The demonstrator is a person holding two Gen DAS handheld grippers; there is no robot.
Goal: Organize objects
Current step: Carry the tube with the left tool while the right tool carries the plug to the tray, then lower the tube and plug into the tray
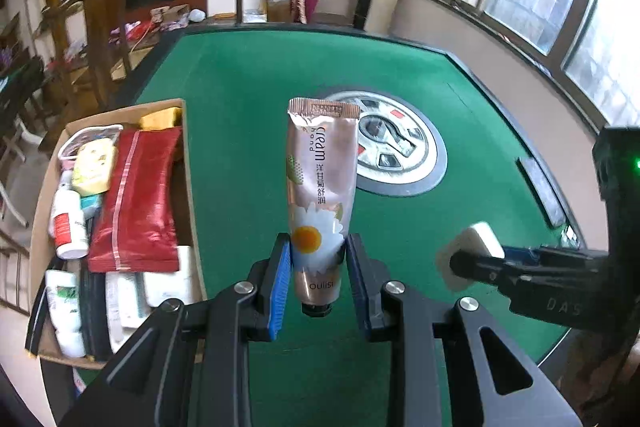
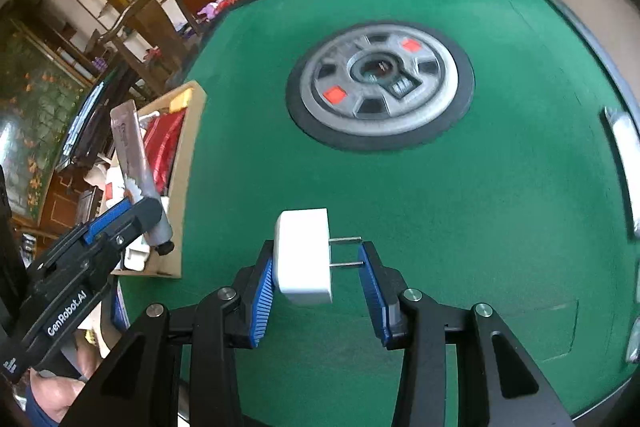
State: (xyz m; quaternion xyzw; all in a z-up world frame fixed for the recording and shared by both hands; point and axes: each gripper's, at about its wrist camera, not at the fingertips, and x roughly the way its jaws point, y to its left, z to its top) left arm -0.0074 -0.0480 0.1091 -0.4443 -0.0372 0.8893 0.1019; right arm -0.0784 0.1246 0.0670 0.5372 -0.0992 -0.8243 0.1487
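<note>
Rose-gold hand cream tube (image 1: 320, 195), daisy print, black cap.

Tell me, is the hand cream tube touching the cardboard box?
Apart. The left wrist view shows the hand cream tube held in the left gripper, with green felt between it and the cardboard box.

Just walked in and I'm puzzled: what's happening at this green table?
A person is tidying up with two hand-held grippers. The left gripper holds a hand cream tube upright; the right gripper holds a white plug adapter. Both are above the green table, beside a cardboard box already full of toiletries.
</note>
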